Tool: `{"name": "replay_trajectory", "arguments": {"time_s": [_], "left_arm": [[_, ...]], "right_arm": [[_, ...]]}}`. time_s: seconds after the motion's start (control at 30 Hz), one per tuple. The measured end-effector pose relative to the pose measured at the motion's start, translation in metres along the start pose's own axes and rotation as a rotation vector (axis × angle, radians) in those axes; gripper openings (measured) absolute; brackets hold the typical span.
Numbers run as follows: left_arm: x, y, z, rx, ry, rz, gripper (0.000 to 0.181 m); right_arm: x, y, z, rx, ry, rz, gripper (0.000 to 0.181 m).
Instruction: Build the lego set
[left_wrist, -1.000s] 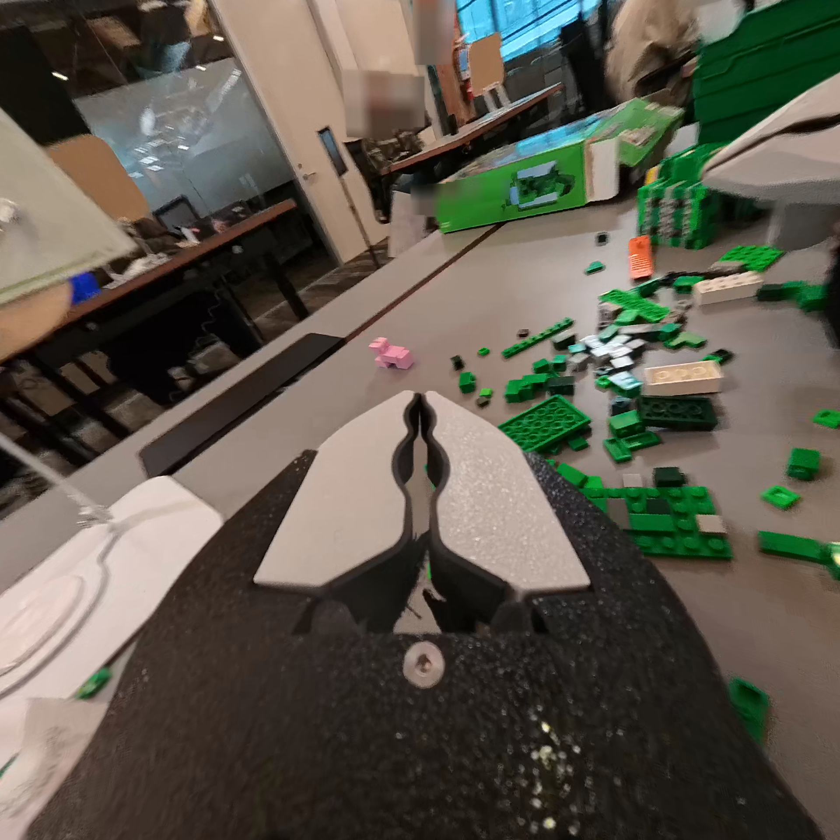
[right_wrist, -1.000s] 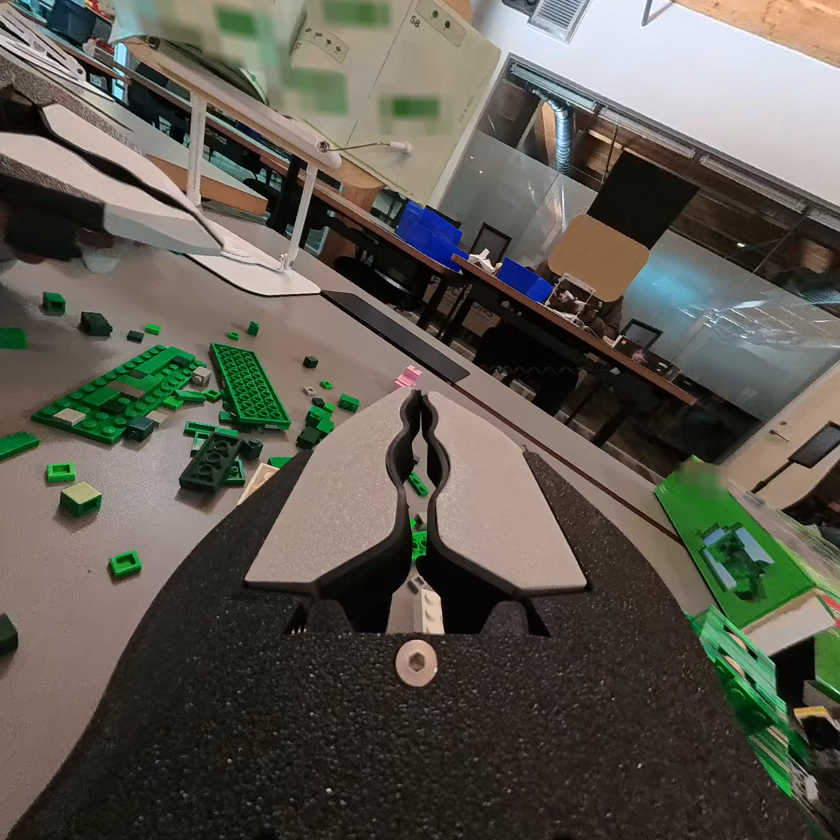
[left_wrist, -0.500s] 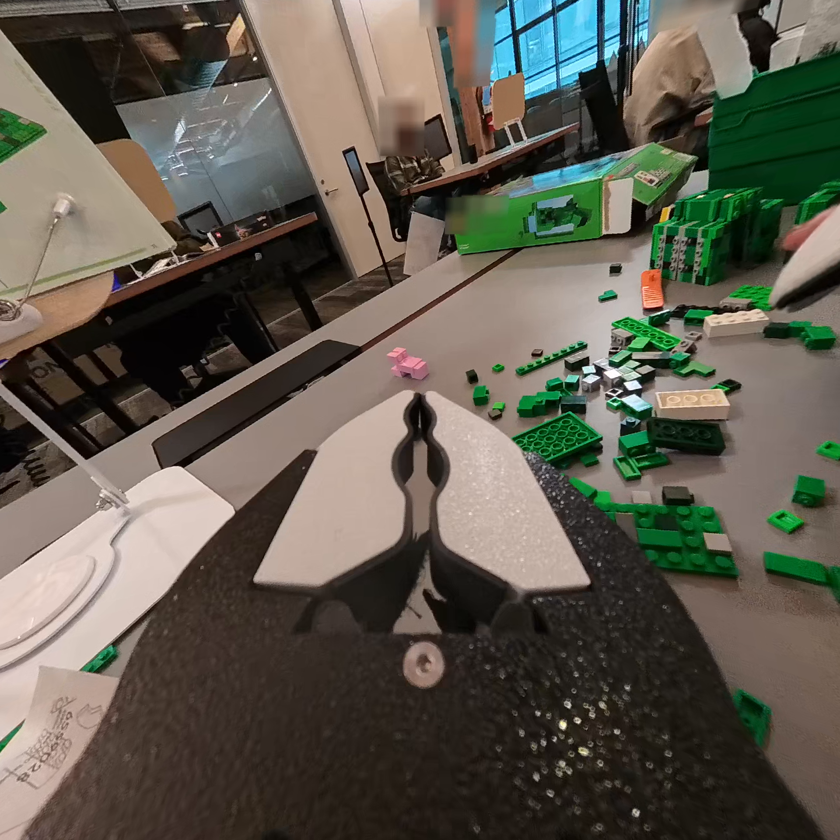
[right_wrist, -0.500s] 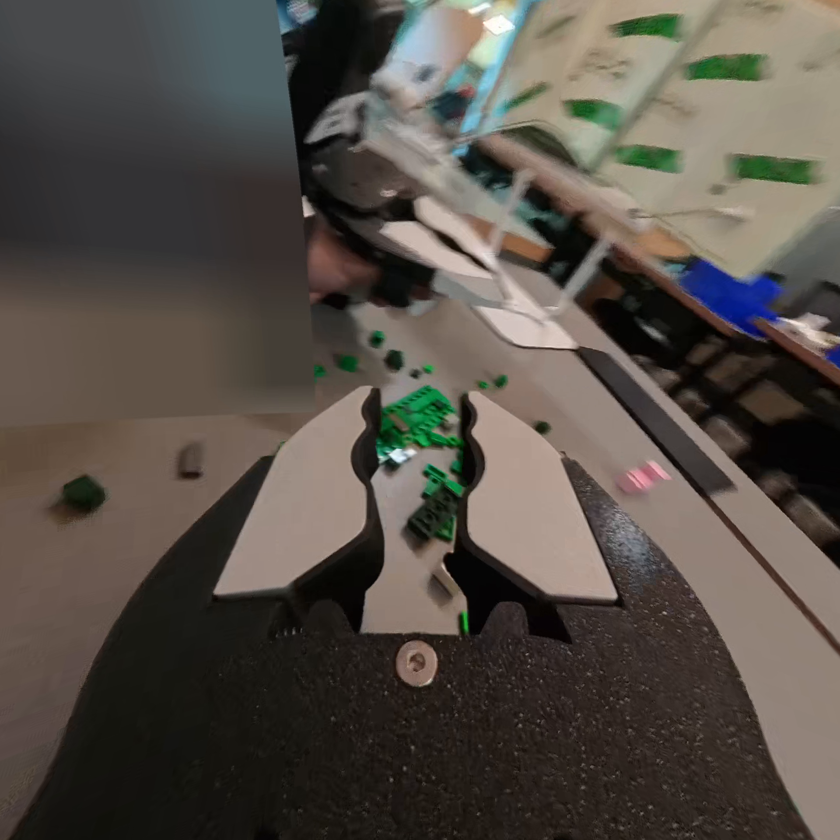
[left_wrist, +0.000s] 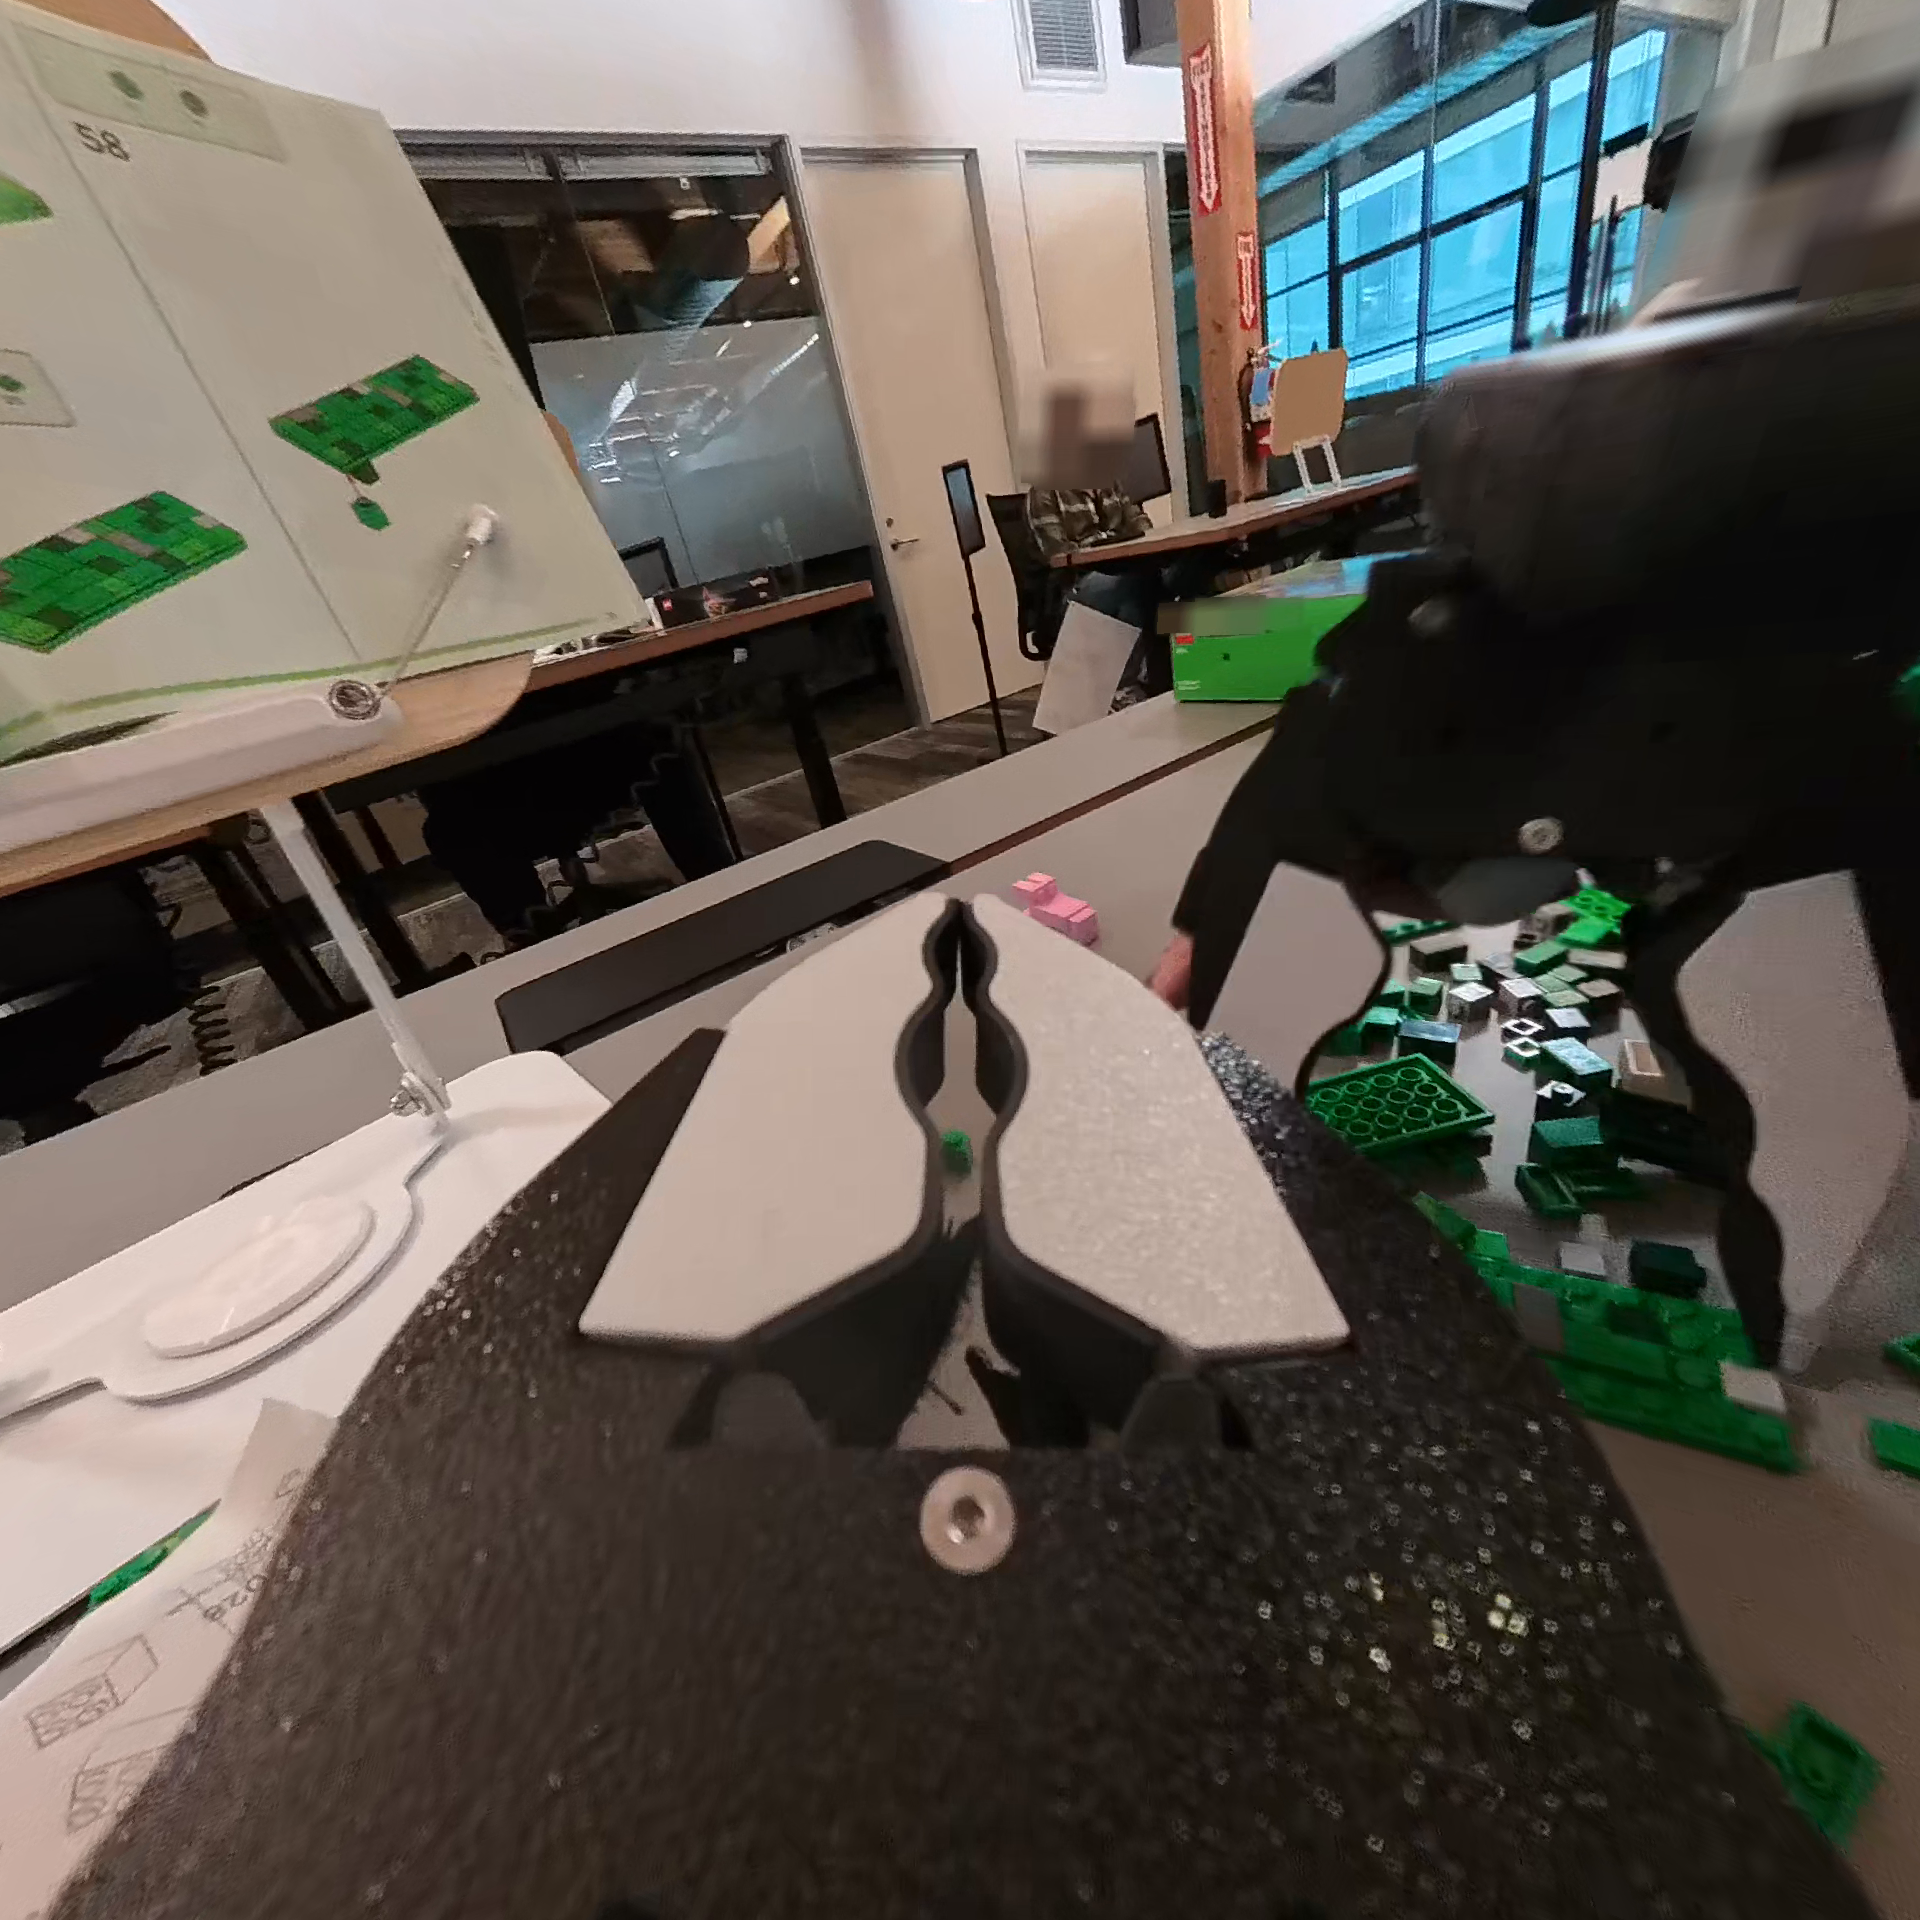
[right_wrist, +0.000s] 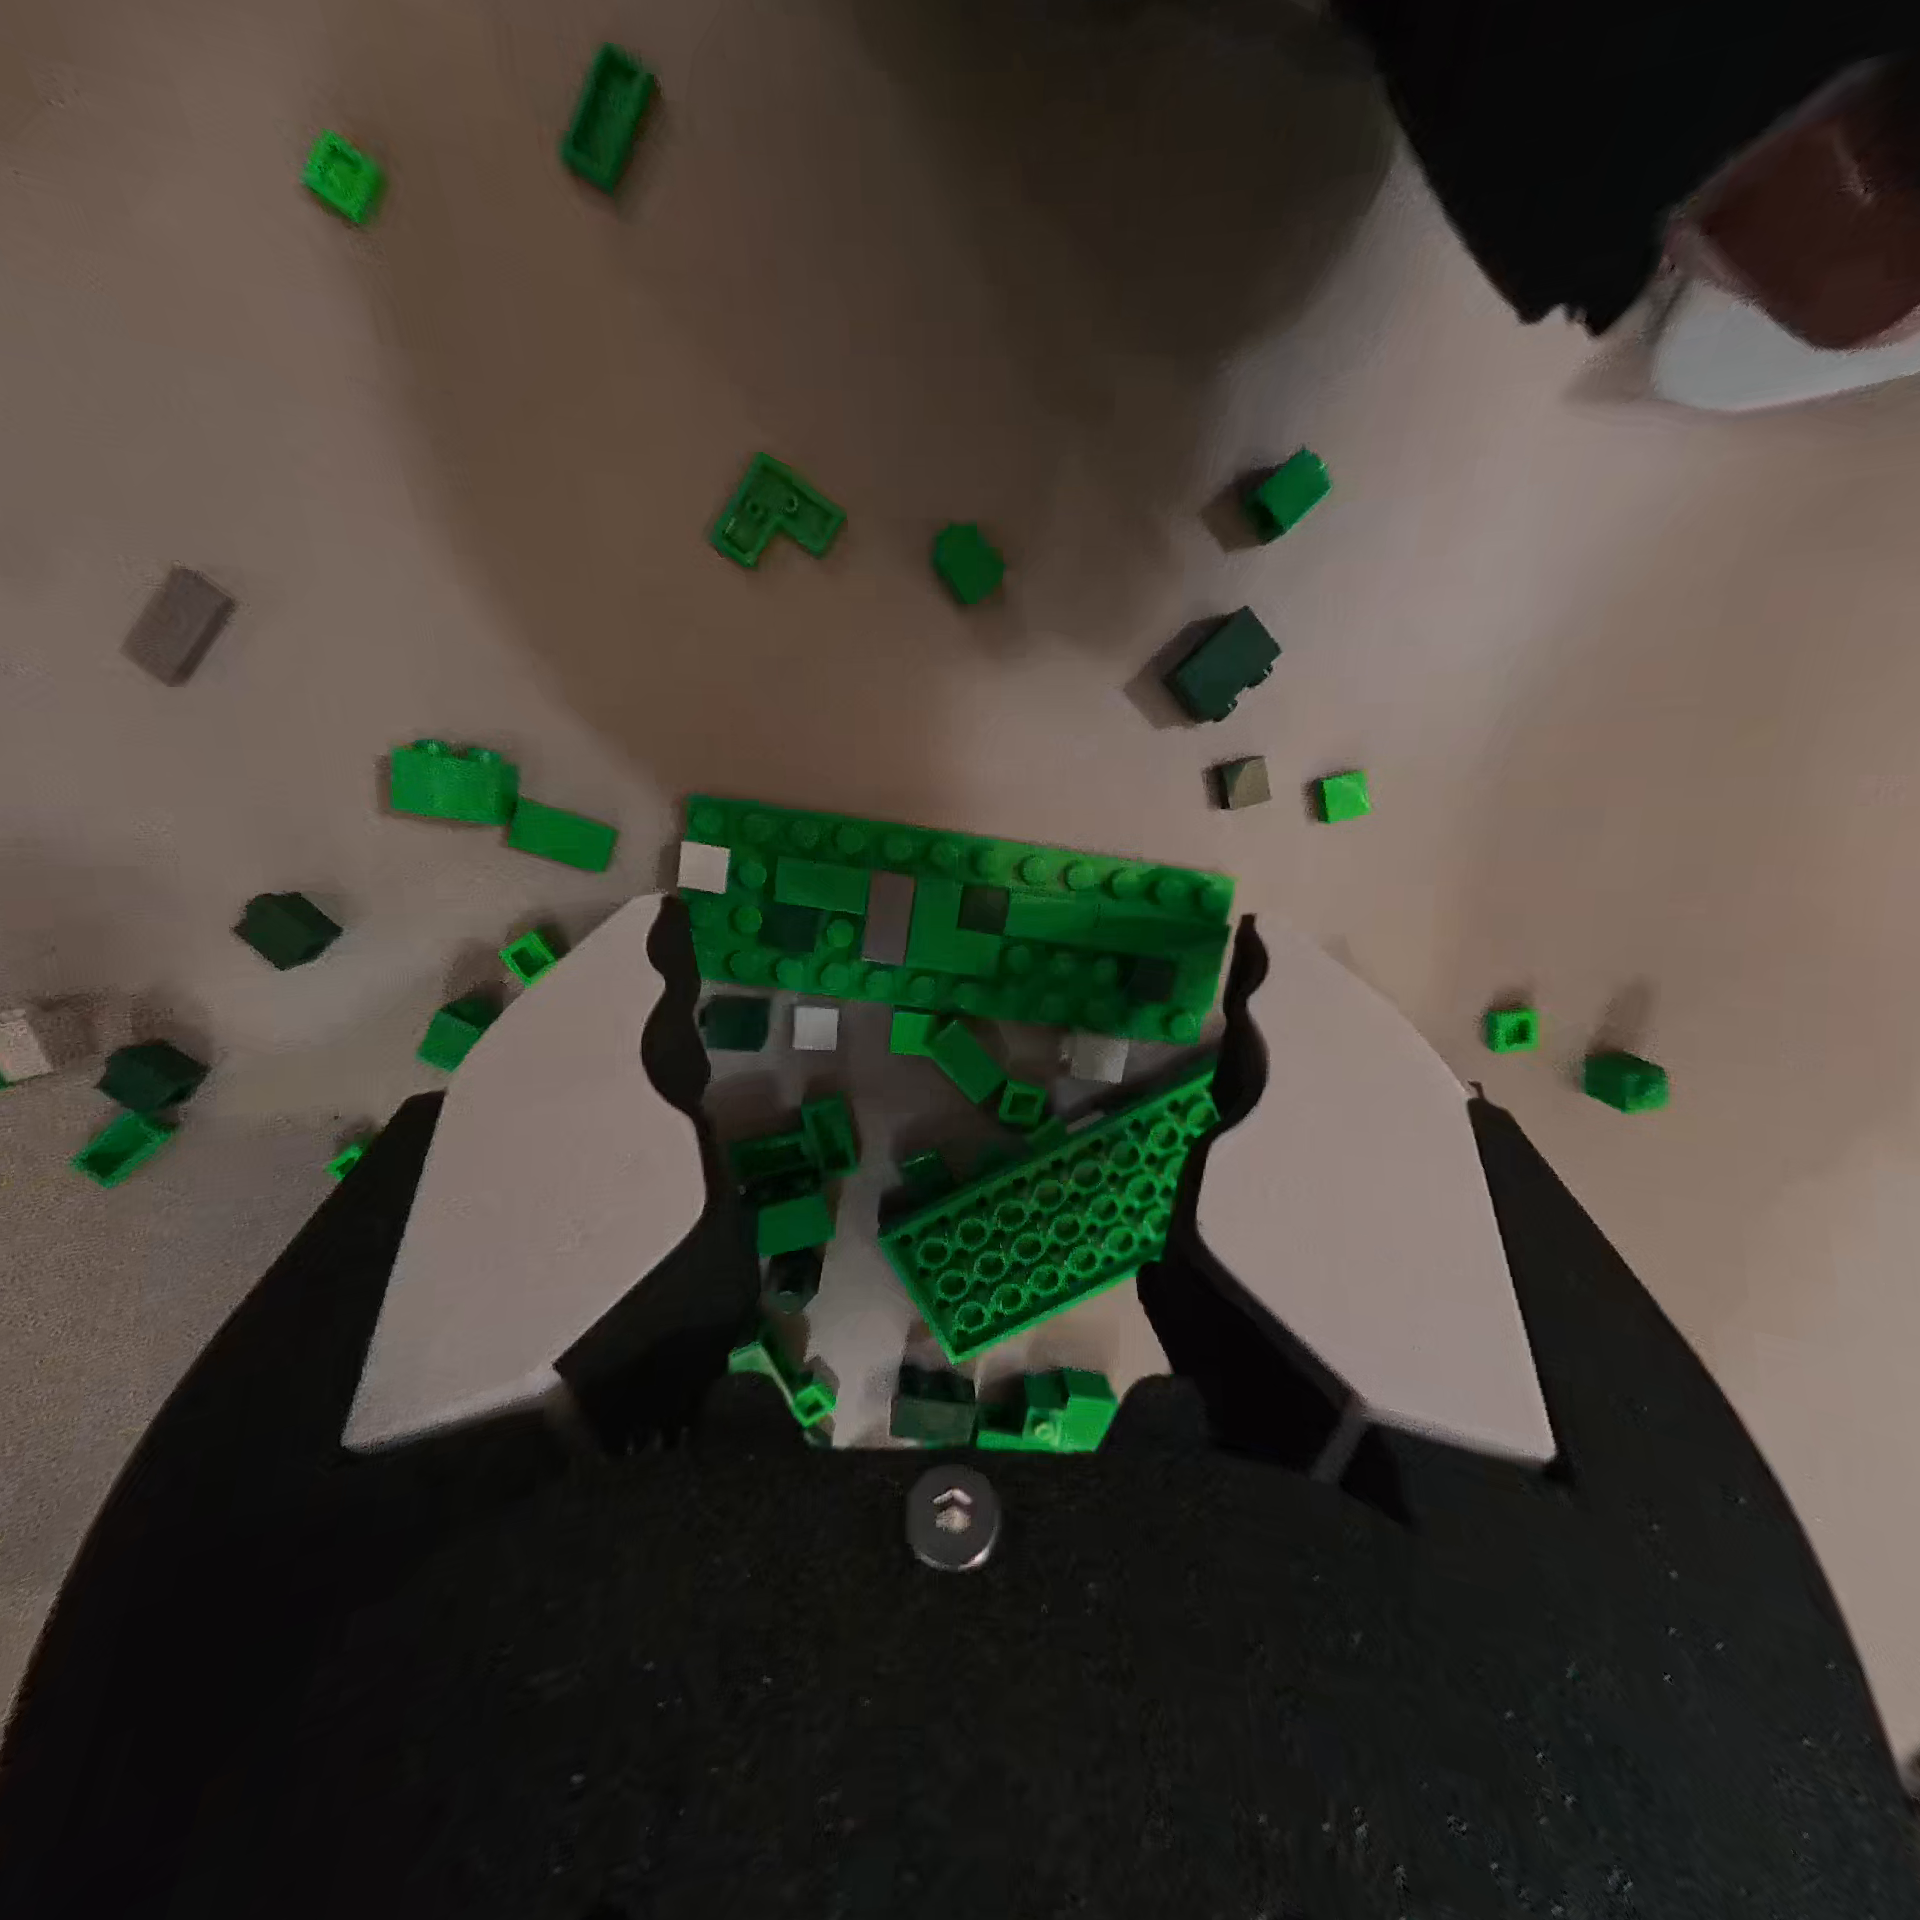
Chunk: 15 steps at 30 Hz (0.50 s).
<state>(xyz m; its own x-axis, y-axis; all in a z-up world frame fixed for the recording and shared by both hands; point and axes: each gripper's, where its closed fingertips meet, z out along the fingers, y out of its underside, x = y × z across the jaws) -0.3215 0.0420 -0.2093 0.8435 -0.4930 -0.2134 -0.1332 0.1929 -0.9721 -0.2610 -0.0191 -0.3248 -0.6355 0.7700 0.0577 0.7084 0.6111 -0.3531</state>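
Right tool (right_wrist: 951, 966) points straight down at the desk (right_wrist: 1039, 312) with its fingers spread wide, gripping nothing. Between and just past its fingertips lies the partly built green plate (right_wrist: 956, 914), flat on the desk, studs up, its long axis running across the view from one finger to the other. Grey, white and dark green tiles sit on its top. Nearer the tool's base, inside the gap, a second green plate (right_wrist: 1049, 1226) lies upside down with its round sockets showing, its long axis slanting up toward the right finger. Small loose green bricks (right_wrist: 779, 509) are scattered all around on the desk.

Left tool (left_wrist: 964, 925) is held low over the desk, fingers closed tip to tip with nothing between them. Just beyond its tips sits a small pink piece (left_wrist: 1055, 906). To its right the right tool hangs over the brick pile. To its left a white stand (left_wrist: 260, 1278) holds the open instruction booklet (left_wrist: 260, 416) upright, well apart from the bricks.
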Motion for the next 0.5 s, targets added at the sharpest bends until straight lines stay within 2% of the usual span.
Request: {"name": "replay_trajectory", "arguments": {"time_s": [0.1, 0.17, 0.3, 0.4, 0.5], "left_arm": [[-0.002, 0.001, 0.0, 0.0, -0.005, -0.002, 0.0], [-0.002, 0.004, 0.002, -0.017, 0.0, -0.01, 0.0], [-0.002, 0.005, 0.002, -0.023, 0.007, -0.031, 0.0], [-0.001, 0.006, 0.003, -0.025, 0.011, -0.034, 0.0], [0.001, 0.008, 0.004, -0.037, 0.021, -0.035, 0.0]], "right_arm": [[0.001, 0.001, 0.003, -0.018, -0.068, 0.027, 0.096], [0.006, 0.006, 0.001, -0.055, -0.06, 0.04, 0.097], [0.008, 0.011, 0.001, -0.061, -0.072, 0.129, 0.109], [0.007, 0.014, 0.003, -0.077, -0.058, 0.102, 0.115], [0.006, 0.015, 0.004, -0.117, -0.04, 0.081, 0.112]]}}
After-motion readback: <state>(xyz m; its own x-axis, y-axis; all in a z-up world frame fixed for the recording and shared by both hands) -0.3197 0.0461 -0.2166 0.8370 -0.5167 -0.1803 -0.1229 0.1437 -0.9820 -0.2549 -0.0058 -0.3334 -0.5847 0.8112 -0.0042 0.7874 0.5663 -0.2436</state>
